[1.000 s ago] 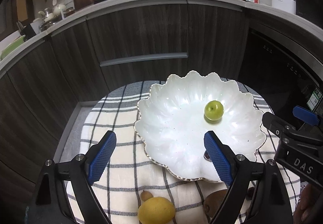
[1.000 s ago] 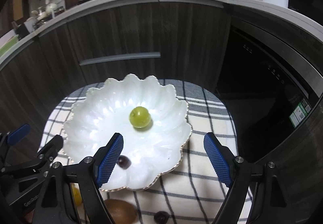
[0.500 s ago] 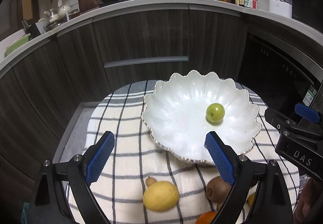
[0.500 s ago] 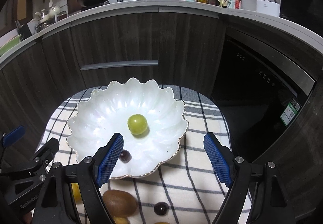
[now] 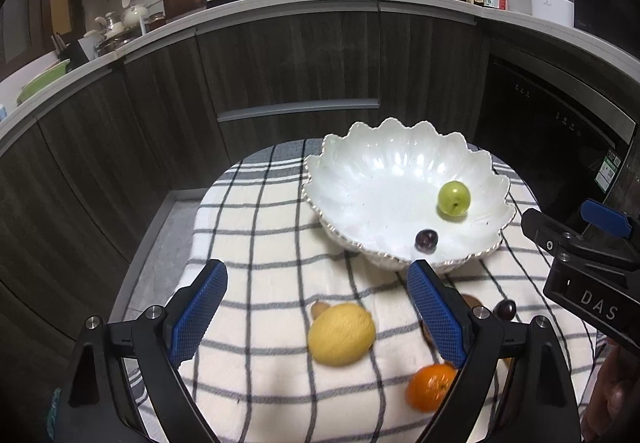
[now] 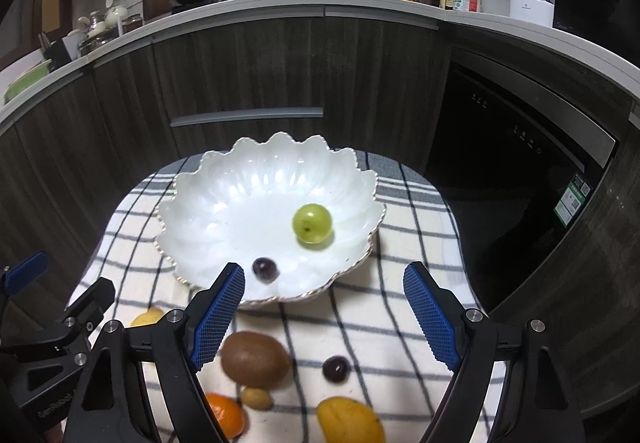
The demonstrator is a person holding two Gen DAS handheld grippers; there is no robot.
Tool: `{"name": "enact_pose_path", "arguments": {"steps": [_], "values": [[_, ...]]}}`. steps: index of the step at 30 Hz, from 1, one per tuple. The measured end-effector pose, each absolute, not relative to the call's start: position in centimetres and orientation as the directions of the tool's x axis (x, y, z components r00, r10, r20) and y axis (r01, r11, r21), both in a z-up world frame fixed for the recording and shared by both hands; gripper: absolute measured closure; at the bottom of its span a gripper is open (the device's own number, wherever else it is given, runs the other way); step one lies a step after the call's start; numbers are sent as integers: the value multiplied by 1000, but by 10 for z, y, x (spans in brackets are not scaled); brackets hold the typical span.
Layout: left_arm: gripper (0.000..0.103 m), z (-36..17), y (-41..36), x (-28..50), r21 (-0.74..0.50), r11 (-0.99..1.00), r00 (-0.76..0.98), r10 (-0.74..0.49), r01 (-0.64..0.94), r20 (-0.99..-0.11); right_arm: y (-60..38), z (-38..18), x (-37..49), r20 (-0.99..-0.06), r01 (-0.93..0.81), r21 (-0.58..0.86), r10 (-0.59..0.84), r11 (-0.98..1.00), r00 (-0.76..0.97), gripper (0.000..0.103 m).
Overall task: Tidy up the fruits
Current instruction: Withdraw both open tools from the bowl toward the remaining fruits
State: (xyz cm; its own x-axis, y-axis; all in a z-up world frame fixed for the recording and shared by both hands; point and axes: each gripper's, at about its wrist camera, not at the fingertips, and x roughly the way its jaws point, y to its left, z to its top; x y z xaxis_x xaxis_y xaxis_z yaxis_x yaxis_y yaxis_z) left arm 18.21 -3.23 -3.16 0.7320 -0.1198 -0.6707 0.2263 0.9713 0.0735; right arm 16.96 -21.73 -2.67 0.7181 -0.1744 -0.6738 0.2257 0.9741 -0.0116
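In the left wrist view the blue right finger (image 5: 436, 317) covers most of the kiwi (image 5: 470, 299) and one edge of the orange (image 5: 430, 387). In the right wrist view the orange (image 6: 224, 415) (half behind the near-left finger) and the yellow fruit (image 6: 350, 421) are cut off by the bottom edge; the lemon (image 6: 146, 317) barely shows.

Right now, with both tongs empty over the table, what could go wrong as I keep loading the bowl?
1. The loose green fruit and dark grape in the bowl may roll if its rim is bumped.
2. The dark grape on the cloth is small and round; wide-open right tongs may knock it away.
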Motion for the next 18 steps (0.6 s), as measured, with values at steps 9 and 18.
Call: {"name": "enact_pose_path", "arguments": {"steps": [9,18], "values": [[11,-37,-1,158,56,984,733,-88,170,-674,-190,-31,153,-688,183,8,-127,983,715,20],[11,-61,18,133,92,984,714,-45,152,-699,-165,-54,135,-721,141,-3,-100,990,686,21]]}}
